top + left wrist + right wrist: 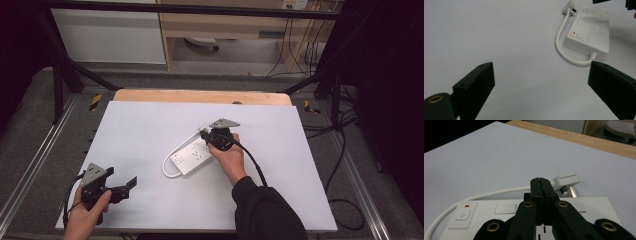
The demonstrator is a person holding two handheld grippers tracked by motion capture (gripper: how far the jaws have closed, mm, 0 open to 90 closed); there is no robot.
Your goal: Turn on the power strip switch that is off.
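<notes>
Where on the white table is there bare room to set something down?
The table is bare across its far-left stretch, between the power strip and the left gripper, and right of the right gripper. It is crowded only mid-table, around the strip, cable and plug.

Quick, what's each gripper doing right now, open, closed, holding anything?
Left gripper: jaws open, nothing between them.
Right gripper: jaws closed together, holding nothing, above the white power strip.
</notes>
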